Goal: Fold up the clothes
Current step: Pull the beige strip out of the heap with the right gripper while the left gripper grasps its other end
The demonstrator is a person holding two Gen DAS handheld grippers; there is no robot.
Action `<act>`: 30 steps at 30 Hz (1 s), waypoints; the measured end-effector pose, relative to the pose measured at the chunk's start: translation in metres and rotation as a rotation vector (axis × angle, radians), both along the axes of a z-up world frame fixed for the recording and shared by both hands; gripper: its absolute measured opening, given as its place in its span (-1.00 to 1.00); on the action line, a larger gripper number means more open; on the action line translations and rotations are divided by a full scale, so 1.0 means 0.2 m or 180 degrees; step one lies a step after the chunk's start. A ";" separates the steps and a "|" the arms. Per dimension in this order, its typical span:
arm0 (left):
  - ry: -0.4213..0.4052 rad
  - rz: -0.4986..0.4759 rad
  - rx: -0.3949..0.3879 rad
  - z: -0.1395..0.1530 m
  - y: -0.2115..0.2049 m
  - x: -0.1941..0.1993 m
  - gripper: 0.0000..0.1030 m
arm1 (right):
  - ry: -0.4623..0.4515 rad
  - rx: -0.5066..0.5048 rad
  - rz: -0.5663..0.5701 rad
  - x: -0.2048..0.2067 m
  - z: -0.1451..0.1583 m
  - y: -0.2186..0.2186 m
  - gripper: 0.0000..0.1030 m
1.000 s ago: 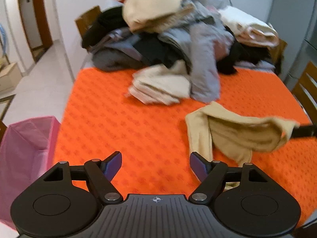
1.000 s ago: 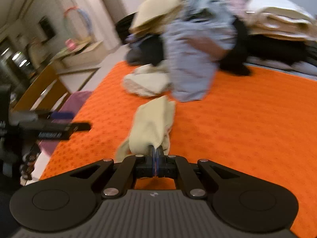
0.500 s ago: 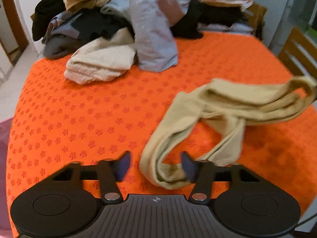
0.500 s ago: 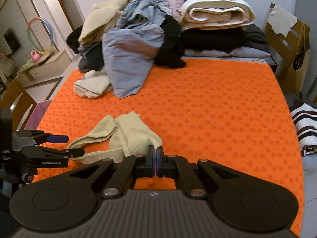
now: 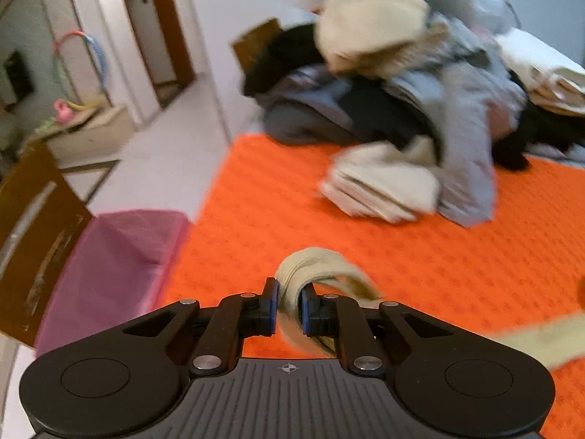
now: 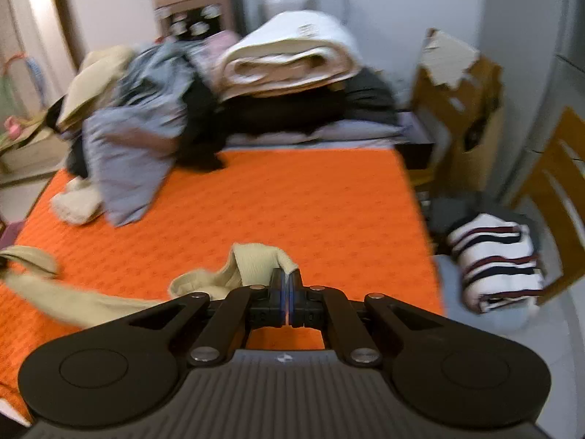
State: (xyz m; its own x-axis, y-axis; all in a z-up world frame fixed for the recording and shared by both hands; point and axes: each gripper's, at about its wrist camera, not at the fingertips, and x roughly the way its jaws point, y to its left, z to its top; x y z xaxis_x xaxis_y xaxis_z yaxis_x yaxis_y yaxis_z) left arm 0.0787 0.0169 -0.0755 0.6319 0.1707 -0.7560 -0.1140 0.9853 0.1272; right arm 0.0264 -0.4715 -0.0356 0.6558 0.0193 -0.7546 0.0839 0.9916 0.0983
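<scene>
With the beige cloth (image 5: 318,267) over the orange mat (image 5: 420,256), the left gripper (image 5: 289,311) is closing on 1 end & the right gripper (image 6: 286,298) is clamped on the other, so both should pull it flat w/ no twist.

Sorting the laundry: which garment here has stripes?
The folded white top with dark and red stripes, lying off the orange cover beside the wooden chair; the piled clothes are plain.
</scene>
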 end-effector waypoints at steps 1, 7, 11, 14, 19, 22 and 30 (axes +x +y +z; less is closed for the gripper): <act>-0.0014 0.0057 0.0021 0.02 0.03 0.01 -0.71 | -0.0013 -0.0027 -0.0052 -0.01 0.00 -0.04 -0.95; 0.0029 0.0352 0.0150 0.01 0.14 -0.03 -0.71 | 0.0039 -0.0199 -0.0322 -0.08 -0.02 -0.20 -0.95; 0.0056 0.0627 0.0165 -0.02 0.22 -0.08 -0.71 | 0.0097 -0.0413 -0.0496 -0.14 -0.04 -0.25 -0.95; -0.0036 0.0836 0.0189 0.00 0.27 -0.08 -0.71 | 0.0103 -0.0622 -0.0657 -0.20 -0.04 -0.29 -0.95; -0.0141 0.0878 0.0171 0.04 0.25 -0.06 -0.71 | 0.0035 -0.1027 -0.0753 -0.26 0.03 -0.33 -0.95; -0.0130 0.0808 0.0120 0.03 0.19 -0.04 -0.71 | 0.0023 -0.1233 -0.0782 -0.28 0.08 -0.37 -0.95; -0.0148 0.0795 0.0119 0.00 0.14 -0.06 -0.70 | 0.0417 -0.1420 -0.0710 -0.25 -0.01 -0.43 -0.67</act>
